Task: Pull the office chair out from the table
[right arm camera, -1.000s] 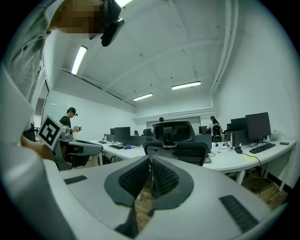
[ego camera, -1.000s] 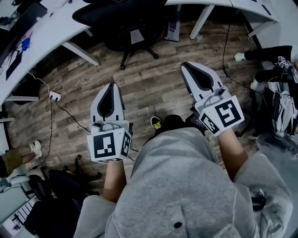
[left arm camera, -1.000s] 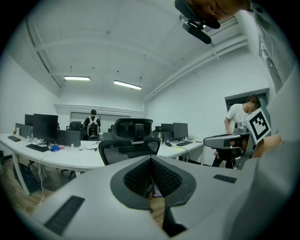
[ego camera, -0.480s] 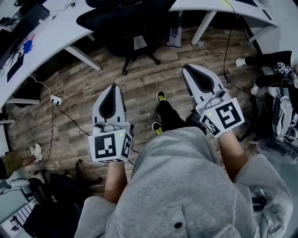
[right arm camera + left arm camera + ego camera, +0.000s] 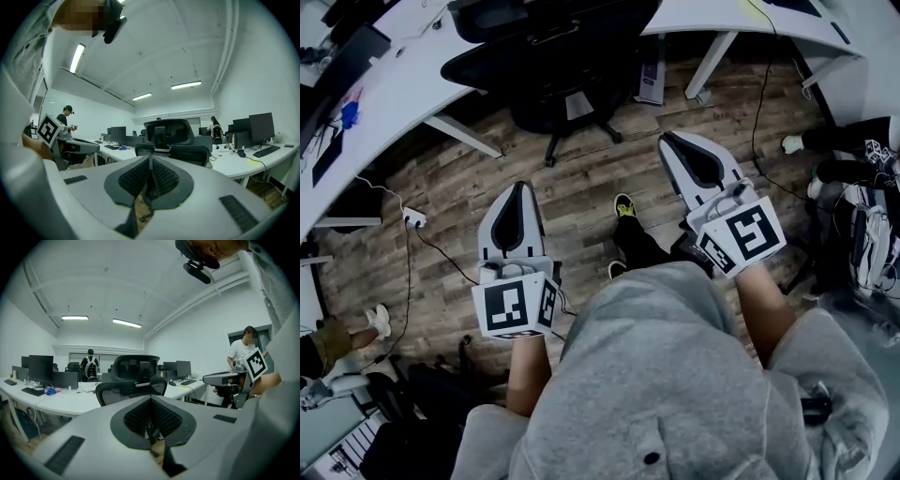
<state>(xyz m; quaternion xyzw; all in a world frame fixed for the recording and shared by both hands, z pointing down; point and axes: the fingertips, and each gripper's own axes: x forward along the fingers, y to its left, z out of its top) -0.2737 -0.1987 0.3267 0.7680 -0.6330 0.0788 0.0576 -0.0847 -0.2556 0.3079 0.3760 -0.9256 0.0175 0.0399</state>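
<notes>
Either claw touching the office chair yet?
No, in the head view the left claw and right claw hang over floor, short of the office chair.

Office chair (image 5: 548,61): top cut off by frame edge. My sweatshirt (image 5: 666,375) hides most of my legs (image 5: 639,242).

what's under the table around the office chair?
Slanted white legs either side of the office chair, a boxy unit on the floor by one leg. Tabletop hides the rest.

White power strip (image 5: 412,218) and black cable (image 5: 442,252) on wood-plank floor (image 5: 581,183) — yellow-trimmed shoe (image 5: 623,204) further right
</notes>
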